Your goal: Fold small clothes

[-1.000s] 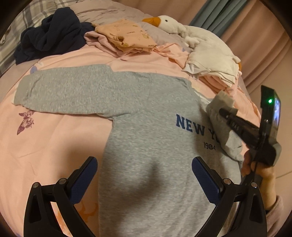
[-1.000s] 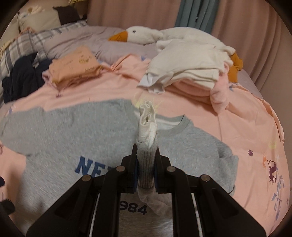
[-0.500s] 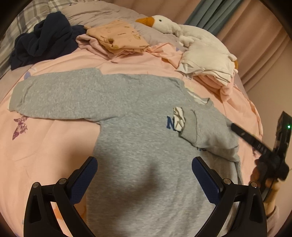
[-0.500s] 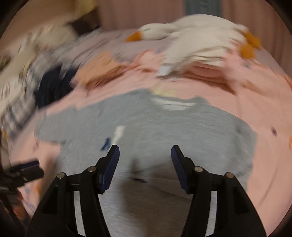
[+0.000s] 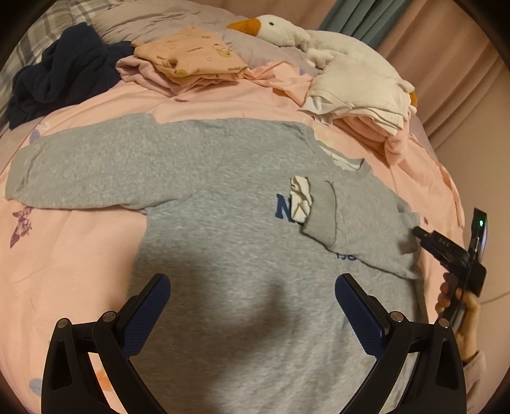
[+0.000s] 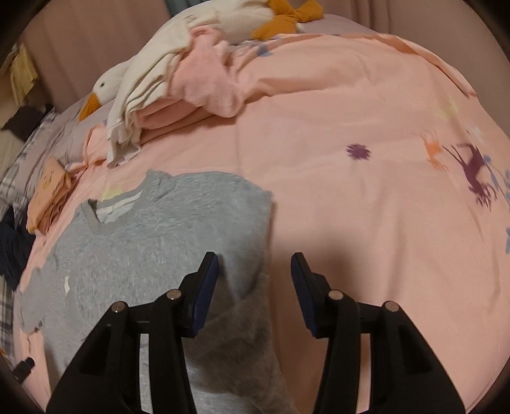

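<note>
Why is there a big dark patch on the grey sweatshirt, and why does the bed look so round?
Left wrist view: a soft shadow darkens the grey sweatshirt above the open left gripper. Right wrist view: the fisheye lens bulges the pink bedsheet, and the white goose toy looks slightly smeared.

1 grey sweatshirt [image 5: 223,239], 1 plush goose [image 5: 306,38], 2 folded piles [image 5: 191,60], 1 navy heap [image 5: 63,70], 2 grippers [image 5: 251,315].

Left wrist view: looks steeply down and forward over the grey sweatshirt [image 5: 242,242] toward the head of the bed [image 5: 79,242], at close range. Right wrist view: tilted, close above the sweatshirt's right edge, facing the bed's far right corner. Both share the sweatshirt, the plush goose [image 5: 287,28] and the folded piles.
</note>
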Tool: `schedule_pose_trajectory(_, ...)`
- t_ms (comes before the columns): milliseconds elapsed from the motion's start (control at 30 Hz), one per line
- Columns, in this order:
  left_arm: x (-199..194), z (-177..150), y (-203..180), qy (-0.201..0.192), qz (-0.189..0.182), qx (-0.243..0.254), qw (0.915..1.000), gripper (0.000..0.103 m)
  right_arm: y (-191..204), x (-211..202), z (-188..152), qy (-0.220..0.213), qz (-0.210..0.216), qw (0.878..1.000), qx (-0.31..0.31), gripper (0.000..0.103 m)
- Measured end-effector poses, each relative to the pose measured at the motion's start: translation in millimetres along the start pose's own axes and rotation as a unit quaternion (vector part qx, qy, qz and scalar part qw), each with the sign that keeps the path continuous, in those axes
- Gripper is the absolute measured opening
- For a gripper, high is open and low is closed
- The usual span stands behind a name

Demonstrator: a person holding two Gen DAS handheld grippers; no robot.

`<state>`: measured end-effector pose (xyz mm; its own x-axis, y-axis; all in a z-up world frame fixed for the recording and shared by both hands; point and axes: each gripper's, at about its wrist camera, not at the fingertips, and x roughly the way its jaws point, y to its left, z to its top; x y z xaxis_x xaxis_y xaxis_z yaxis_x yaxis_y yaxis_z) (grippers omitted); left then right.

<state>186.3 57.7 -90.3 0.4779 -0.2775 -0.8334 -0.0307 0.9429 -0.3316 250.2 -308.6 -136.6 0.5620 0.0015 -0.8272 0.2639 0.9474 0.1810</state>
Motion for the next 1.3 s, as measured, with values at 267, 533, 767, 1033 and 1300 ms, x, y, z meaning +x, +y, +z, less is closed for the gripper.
schedule_pose_trajectory(267,13.2,4.4,-11.9,0.011,0.011,0.011,0.9998,0.102,-14.7,-1.4,8.9,-0.008,0.032,0.999,-0.024,0.005)
schedule_pose_trajectory(533,15.5,7.6,-14.7,0.011,0.012,0.013,0.9998,0.102,-106.6,20.3,22.2,0.038,0.109,0.983,0.143,0.003)
schedule_pose_trajectory(767,12.4,5.6,-10.0,0.010,0.016,0.006,0.9998,0.102,-115.1,3.8,8.4,0.011,0.115,0.981,0.157,0.011)
schedule_pose_trajectory(1033,1.7,-7.0,-6.6,0.011,0.004,-0.002,0.9999,0.102,-51.5,-35.5,-16.2,0.024,0.115,0.992,0.046,0.049)
schedule_pose_trajectory(1300,-19.3,-18.5,25.4,0.001,0.015,-0.029,0.9995,0.102,-39.4,-4.9,-36.0,0.052,0.033,0.998,-0.013,0.006)
